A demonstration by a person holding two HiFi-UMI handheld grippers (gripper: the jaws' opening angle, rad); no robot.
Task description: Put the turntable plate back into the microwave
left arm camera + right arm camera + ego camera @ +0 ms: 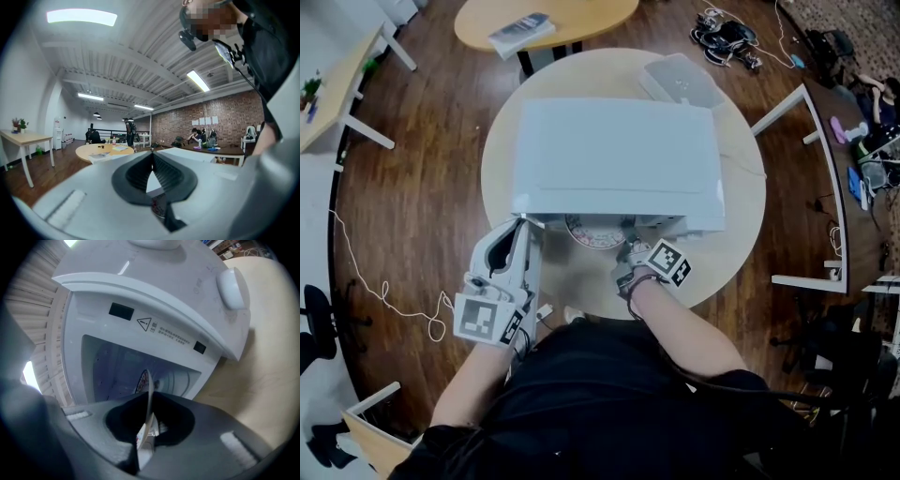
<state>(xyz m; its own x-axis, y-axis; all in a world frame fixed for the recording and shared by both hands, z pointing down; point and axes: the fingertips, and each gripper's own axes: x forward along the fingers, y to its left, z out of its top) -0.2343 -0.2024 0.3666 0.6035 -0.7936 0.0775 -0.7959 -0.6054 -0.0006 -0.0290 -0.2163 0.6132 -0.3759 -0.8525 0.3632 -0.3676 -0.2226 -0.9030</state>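
Ceiling strip lights (82, 17) give bright, even light, and in the left gripper view they burn out to white glare. The head view is sharp at centre but bends the round table (741, 216) towards dark corners. In the right gripper view the microwave (154, 296) shell shines pale while its cavity is dim and bluish. The turntable plate (142, 380), edge-on in the right gripper (148, 397), is soft and unfocused. Both gripper views curve strongly into black rims.
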